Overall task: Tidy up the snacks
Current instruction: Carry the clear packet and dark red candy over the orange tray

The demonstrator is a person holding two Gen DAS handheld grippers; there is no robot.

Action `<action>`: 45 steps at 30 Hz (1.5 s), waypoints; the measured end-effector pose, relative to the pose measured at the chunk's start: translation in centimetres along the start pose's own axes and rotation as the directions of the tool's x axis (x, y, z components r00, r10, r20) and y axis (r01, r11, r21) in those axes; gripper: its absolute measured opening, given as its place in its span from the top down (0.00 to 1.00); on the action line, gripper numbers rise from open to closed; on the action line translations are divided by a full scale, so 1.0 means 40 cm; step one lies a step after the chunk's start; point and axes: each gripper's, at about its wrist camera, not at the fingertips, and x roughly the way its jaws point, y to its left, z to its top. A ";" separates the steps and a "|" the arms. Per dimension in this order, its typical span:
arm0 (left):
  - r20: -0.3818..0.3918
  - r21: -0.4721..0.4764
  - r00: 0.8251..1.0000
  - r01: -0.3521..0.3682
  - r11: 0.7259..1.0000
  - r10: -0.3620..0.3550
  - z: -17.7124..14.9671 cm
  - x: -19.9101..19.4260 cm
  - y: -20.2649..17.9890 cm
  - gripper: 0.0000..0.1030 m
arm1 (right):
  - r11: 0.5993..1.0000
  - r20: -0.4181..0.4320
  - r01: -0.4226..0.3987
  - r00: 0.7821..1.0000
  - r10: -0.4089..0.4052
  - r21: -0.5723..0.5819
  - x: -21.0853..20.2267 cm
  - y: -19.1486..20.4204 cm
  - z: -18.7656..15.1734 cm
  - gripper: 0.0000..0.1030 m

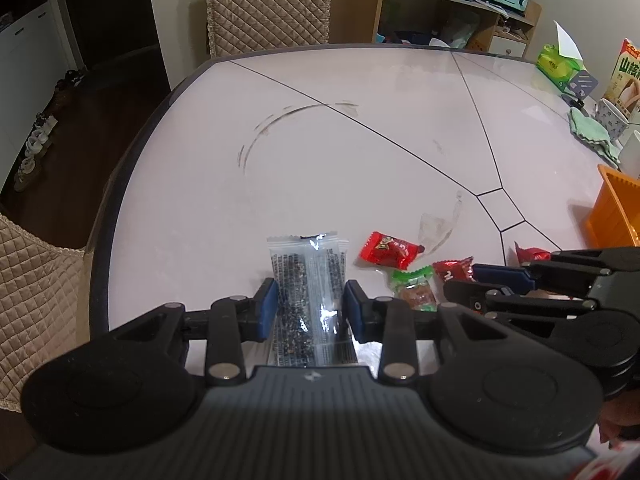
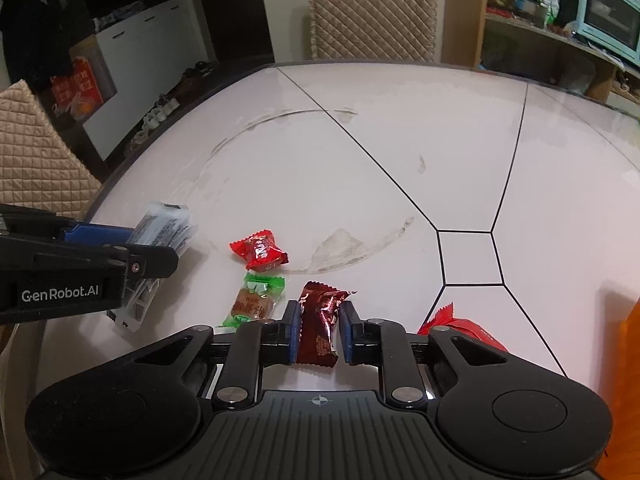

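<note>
- The left gripper is clamped on a clear packet; the packet's near end is hidden under the tool.
- The right gripper is clamped on a dark red candy.
- A green candy lies just left of the right fingers, with a red candy ahead of it.
- Another red candy, right of the fingers, is partly hidden.
- An orange bin is cut off at the frame edge.

Evenly lit from overhead, indoor and moderately bright. Soft glare across the glossy tabletop ahead of the jaws; specular glint on the clear packet between them. Faint shadows beneath the jaws. Strong fisheye bowing at edges, dark corner vignetting. Background dim, slightly soft.
</note>
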 end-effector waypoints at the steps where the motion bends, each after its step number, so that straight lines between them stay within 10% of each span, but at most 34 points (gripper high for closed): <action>1: 0.000 0.000 1.000 -0.001 1.000 0.001 0.000 0.000 -0.001 0.68 | 1.000 0.000 -0.004 1.000 0.004 0.001 -0.001 0.000 -0.001 0.81; 24: 0.035 0.002 0.996 0.081 0.997 -0.081 -0.048 -0.161 -0.063 0.68 | 0.980 0.096 -0.136 0.988 0.122 0.146 -0.217 -0.048 -0.022 0.81; 45: -0.004 0.152 0.961 0.274 0.950 -0.277 -0.158 -0.292 -0.344 0.68 | 0.959 0.131 -0.066 0.991 0.031 0.274 -0.512 -0.164 -0.246 0.81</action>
